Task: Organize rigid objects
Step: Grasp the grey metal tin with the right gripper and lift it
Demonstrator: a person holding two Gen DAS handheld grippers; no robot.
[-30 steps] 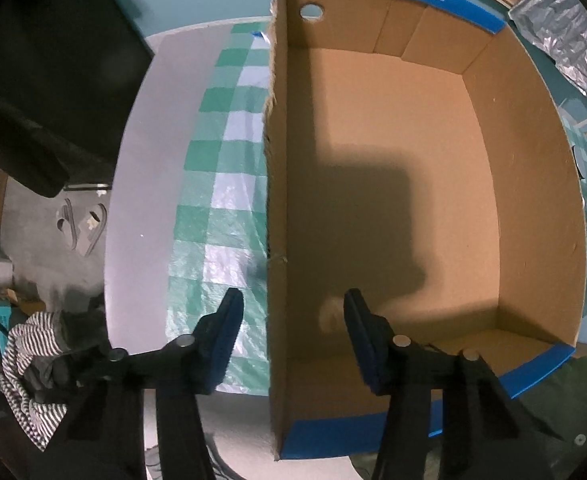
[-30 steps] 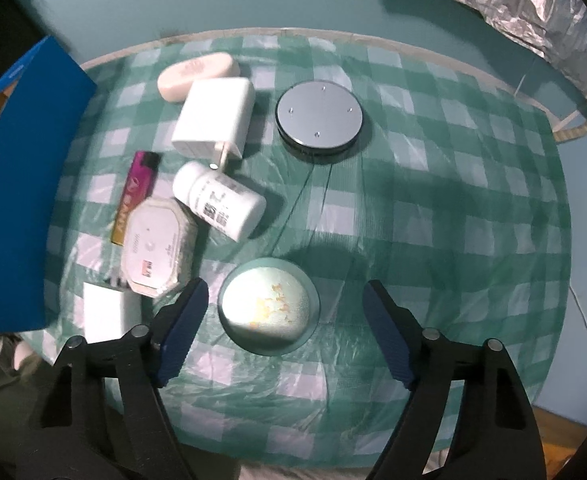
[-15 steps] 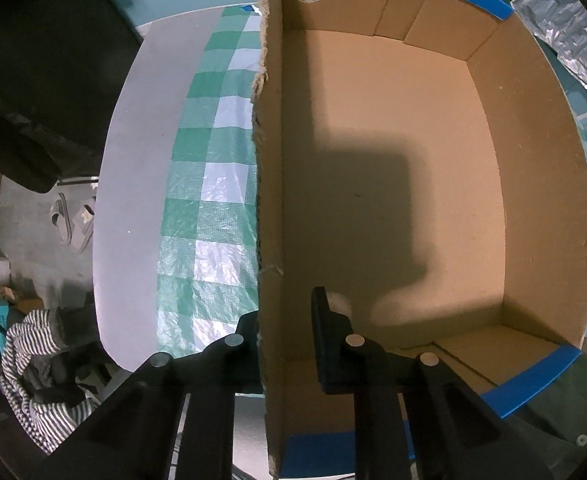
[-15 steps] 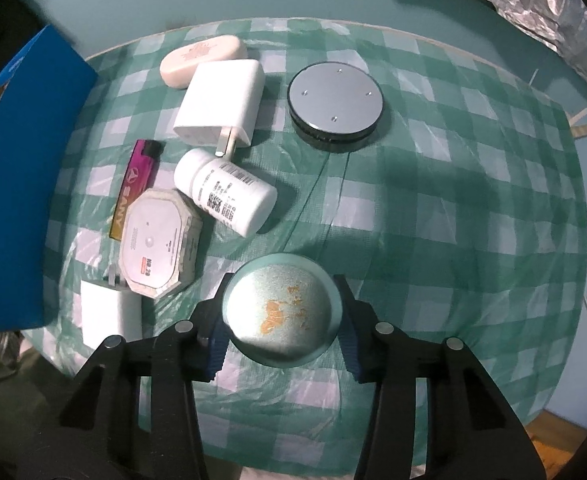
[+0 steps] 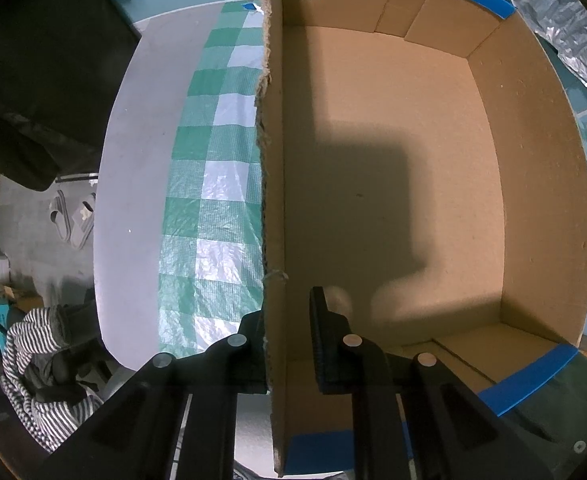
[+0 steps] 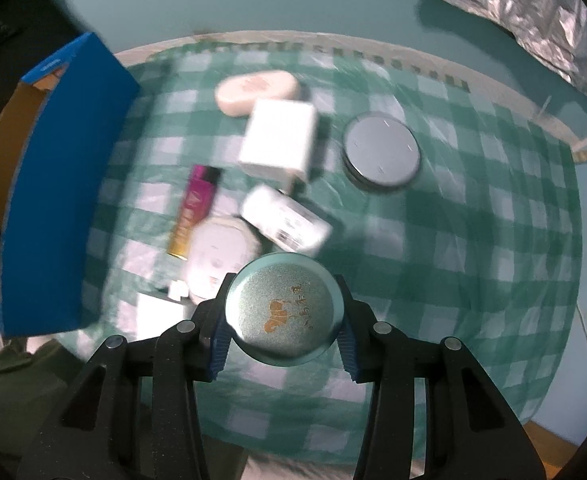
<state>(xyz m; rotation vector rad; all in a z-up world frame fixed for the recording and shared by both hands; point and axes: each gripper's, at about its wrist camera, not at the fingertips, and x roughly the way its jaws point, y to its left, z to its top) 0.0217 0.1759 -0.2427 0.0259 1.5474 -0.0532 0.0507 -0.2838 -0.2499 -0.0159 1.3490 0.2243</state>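
Note:
A cardboard box (image 5: 393,184) with blue edges fills the left wrist view, and nothing lies on its brown floor. My left gripper (image 5: 283,344) is shut on the box's near wall (image 5: 273,240), one finger outside and one inside. In the right wrist view my right gripper (image 6: 283,322) is shut on a round green tin (image 6: 283,308) with a gold print, held a little above the checked cloth (image 6: 453,240). The box's blue outer side (image 6: 61,184) stands at the left. Beyond the tin lie a white bottle (image 6: 285,224), a white charger (image 6: 279,142), a lighter (image 6: 195,210) and a grey disc (image 6: 381,150).
A soap bar (image 6: 257,92), an octagonal white box (image 6: 221,256) and a small white plug (image 6: 159,314) also lie on the cloth. Crinkled foil (image 6: 513,12) hangs at the back right. Slippers (image 5: 73,220) and striped clothing (image 5: 37,368) are on the floor left of the table.
Both grippers closed: the left onto the box's wall, the right onto the green tin. The right one has since lifted the tin and the view has shifted toward the box.

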